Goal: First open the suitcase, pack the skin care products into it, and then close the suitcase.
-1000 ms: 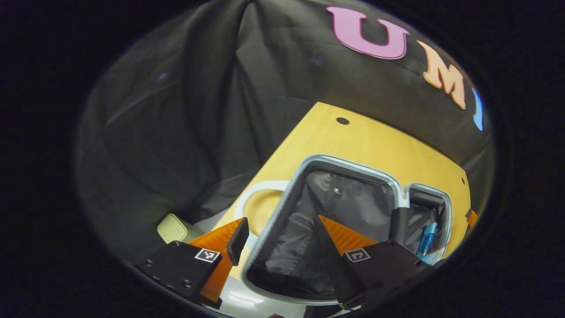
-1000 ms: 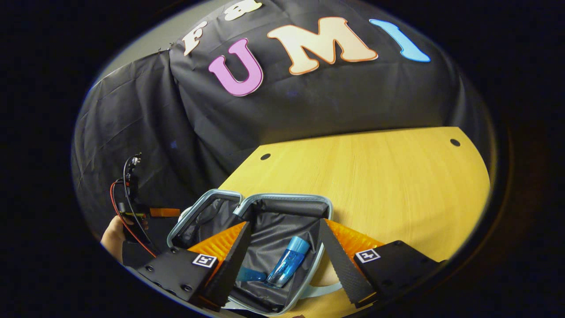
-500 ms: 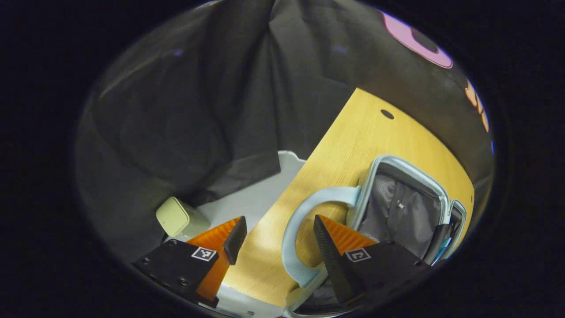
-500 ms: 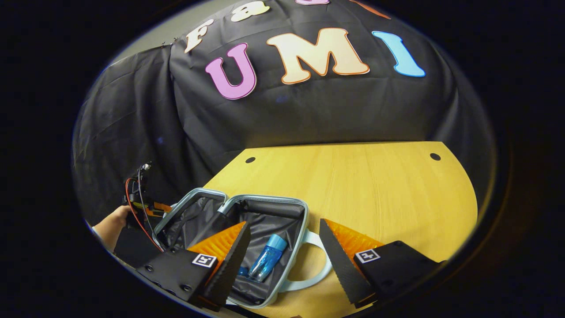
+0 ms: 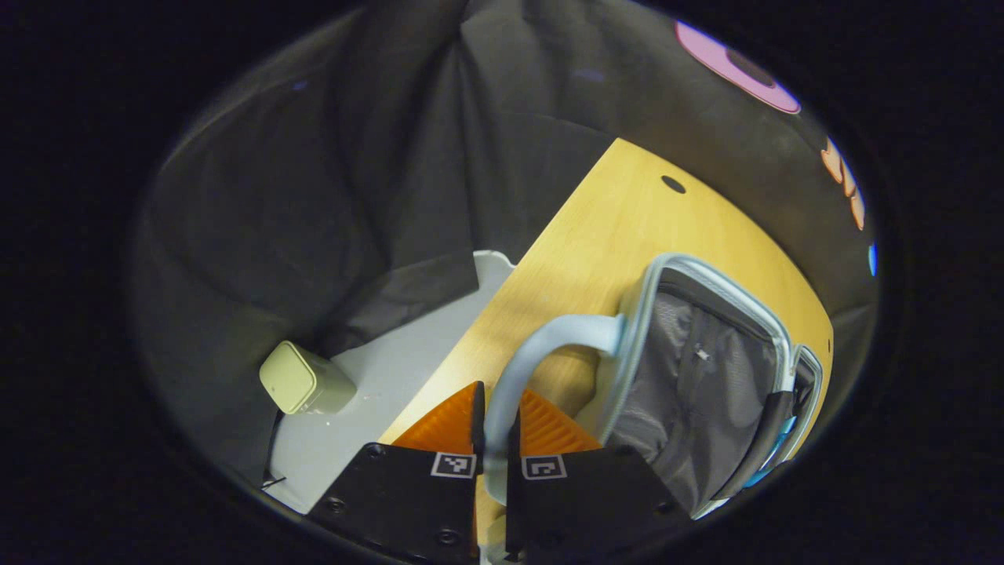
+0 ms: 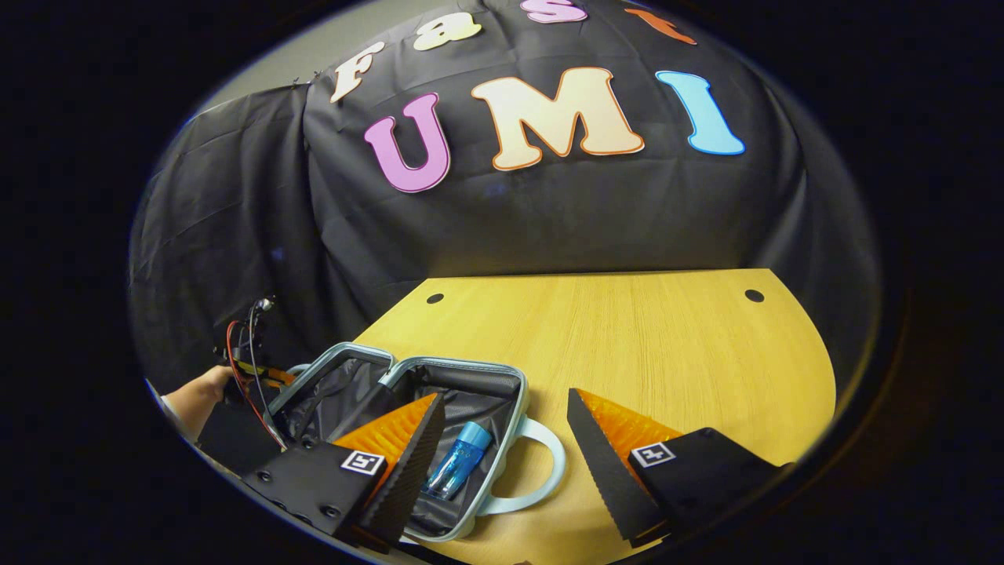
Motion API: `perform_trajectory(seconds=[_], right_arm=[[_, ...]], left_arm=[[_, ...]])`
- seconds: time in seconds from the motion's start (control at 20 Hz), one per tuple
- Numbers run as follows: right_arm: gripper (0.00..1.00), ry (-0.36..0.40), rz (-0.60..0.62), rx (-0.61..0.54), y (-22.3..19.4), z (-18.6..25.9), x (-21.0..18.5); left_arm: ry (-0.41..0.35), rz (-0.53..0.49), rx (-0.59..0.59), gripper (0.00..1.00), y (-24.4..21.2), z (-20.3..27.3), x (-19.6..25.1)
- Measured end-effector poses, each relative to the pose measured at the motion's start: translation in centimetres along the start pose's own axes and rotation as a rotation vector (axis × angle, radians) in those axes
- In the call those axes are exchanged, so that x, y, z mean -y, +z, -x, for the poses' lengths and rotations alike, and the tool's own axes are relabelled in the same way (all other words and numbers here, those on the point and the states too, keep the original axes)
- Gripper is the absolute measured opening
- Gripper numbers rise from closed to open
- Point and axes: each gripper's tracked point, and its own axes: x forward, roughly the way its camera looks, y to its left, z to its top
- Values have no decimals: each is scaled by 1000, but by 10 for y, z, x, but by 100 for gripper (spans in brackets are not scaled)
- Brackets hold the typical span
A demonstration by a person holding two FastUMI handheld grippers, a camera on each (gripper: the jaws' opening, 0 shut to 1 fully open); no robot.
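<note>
The pale blue suitcase [image 5: 710,369] lies open on the wooden table [image 5: 620,212], its grey lining showing. My left gripper [image 5: 496,424] is shut on the handle [image 5: 541,345] of the suitcase's left half, and that half is tilted up off the table. In the right gripper view the open suitcase [image 6: 427,392] sits at lower left with a blue skin care bottle [image 6: 457,469] lying in its right half. My right gripper [image 6: 502,455] stands open above the other handle [image 6: 541,471], holding nothing. A hand [image 6: 200,388] holds the left gripper beyond the suitcase.
A pale green box [image 5: 302,380] sits on a white surface [image 5: 376,384] beside the table's left edge. The wide wooden table [image 6: 627,345] stretches bare to the right of the suitcase, with two small holes near its far edge.
My left gripper has gone from open to shut on the suitcase handle, and the left half has lifted. My right gripper has drawn back from the bottle and the case.
</note>
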Motion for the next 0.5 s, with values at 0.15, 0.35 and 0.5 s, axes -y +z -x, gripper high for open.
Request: perform_trajectory(seconds=[0.15,0.35,0.5], right_arm=[[98,26,2,21,0,6,0],[98,78,12,46,8,19,4],[98,118,29,88,19,38,18]], left_arm=[[21,-49,99,5,23,36,10],[33,-97,260,5,57,113,49],[27,-119,341,5,65,167,88]])
